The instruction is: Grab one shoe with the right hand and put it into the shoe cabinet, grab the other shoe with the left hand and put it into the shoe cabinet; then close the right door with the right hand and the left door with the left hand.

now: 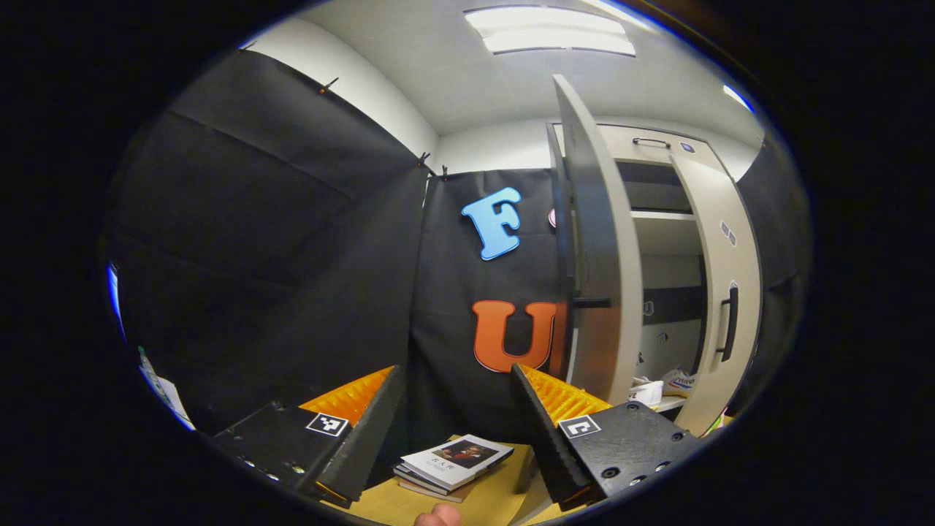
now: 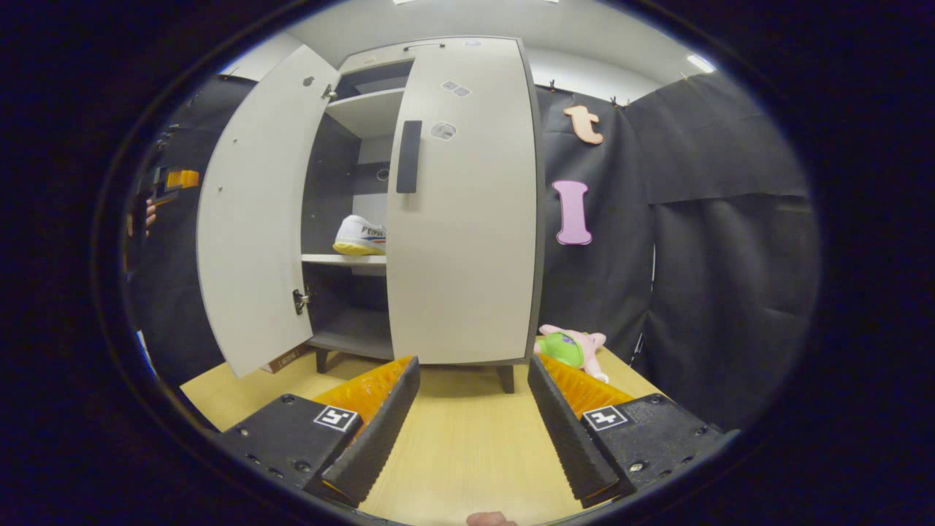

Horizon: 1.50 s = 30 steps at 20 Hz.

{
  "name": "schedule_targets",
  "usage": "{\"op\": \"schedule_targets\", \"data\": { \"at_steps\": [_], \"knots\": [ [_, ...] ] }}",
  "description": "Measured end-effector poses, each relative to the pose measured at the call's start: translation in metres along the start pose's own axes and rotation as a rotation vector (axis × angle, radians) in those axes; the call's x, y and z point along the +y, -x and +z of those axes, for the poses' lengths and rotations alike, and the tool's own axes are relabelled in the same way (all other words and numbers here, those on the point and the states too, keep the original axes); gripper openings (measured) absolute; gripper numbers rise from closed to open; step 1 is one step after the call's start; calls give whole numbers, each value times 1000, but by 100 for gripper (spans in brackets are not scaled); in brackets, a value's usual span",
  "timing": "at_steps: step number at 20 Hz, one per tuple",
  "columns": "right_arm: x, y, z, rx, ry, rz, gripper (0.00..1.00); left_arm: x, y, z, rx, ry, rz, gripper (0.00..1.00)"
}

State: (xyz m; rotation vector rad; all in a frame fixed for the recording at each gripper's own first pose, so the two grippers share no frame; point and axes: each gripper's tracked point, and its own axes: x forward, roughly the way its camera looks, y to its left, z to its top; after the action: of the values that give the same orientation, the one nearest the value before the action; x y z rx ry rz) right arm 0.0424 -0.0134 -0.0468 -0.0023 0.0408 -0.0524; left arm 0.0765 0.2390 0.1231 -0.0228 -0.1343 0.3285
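shoe (image 2: 360, 235) shelved, beyond right gripper (image 2: 473, 424) (parted)

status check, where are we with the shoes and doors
Left gripper open, empty. Right gripper open, empty. Shoe on cabinet shelf; right door shut, left door open. Nothing blocking.

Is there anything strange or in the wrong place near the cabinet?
Yes: a plush toy lies on the floor at the shoe cabinet's right foot, and books lie loose on the floor. Nothing looks spilled or damaged.
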Motion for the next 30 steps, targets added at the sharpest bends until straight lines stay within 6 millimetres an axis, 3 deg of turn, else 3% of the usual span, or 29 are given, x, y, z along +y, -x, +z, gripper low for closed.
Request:
{"op": "schedule_targets", "data": {
  "at_steps": [3,6,10,12,18,21,25,30],
  "knots": [
    [-5,1,-1,3,0,-17,97,7,-28,-3,29,13,-2,89],
    [-9,-1,-1,9,-4,-28,97,2,-41,-9,54,5,-31,89],
    [-12,-4,1,12,-3,-39,97,-12,-47,-11,49,-11,-75,89],
    [-14,-5,1,10,-3,-41,97,-13,-48,-12,52,3,-76,84],
    [-15,-9,6,0,-2,-36,97,-31,-41,-15,76,62,-113,88],
    [-18,-9,9,-6,0,-32,97,-62,-32,-16,83,75,-158,88],
    [-27,-7,8,-8,6,-39,97,-120,-22,-18,88,85,-248,88],
    [-50,-3,8,-9,-1,-78,97,-199,-31,-23,91,129,-357,89]
  ]
}}
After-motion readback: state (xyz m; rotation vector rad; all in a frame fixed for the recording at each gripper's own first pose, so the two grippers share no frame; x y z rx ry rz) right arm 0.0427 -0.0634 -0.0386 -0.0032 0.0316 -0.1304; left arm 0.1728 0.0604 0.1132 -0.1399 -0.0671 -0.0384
